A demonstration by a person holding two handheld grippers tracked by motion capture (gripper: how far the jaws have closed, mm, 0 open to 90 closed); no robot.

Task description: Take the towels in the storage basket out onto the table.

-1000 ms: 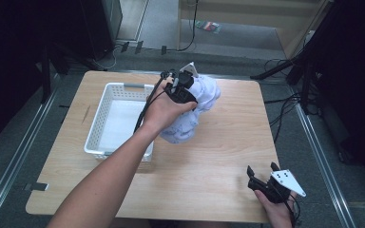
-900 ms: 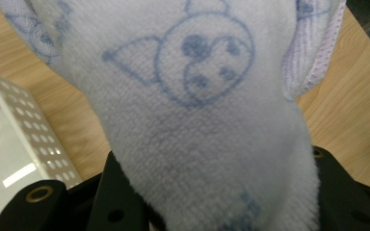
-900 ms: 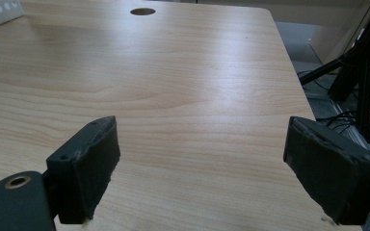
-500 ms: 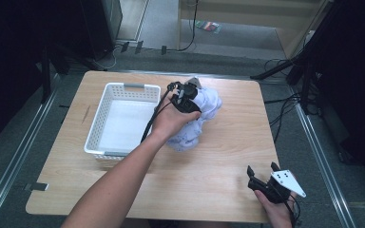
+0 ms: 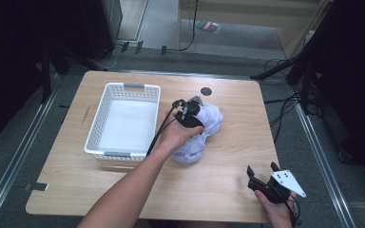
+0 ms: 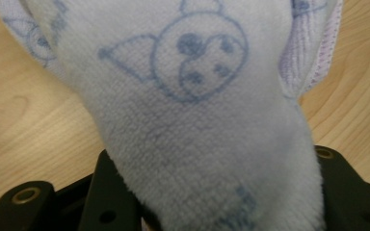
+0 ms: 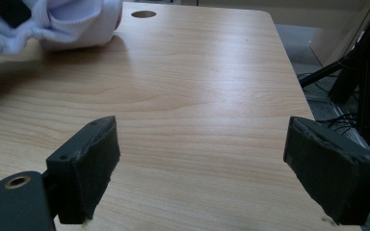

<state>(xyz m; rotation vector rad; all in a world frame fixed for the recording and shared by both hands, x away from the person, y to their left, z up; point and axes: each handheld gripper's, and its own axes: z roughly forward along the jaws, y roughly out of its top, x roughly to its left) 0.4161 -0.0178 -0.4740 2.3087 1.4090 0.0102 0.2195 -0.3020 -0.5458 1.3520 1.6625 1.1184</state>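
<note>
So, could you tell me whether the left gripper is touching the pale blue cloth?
Touching. In the left gripper view the pale blue cloth bulges out from between the left gripper's jaws, pressed against both.

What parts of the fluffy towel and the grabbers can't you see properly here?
- Left gripper jaw tips: in the left gripper view, the towel bulges over them.
- Towel's underside: in the high view, it lies against the table.
- Towel's full shape: in the right gripper view, cut off by the top-left edge.
- Basket holes: too small to count.
</note>
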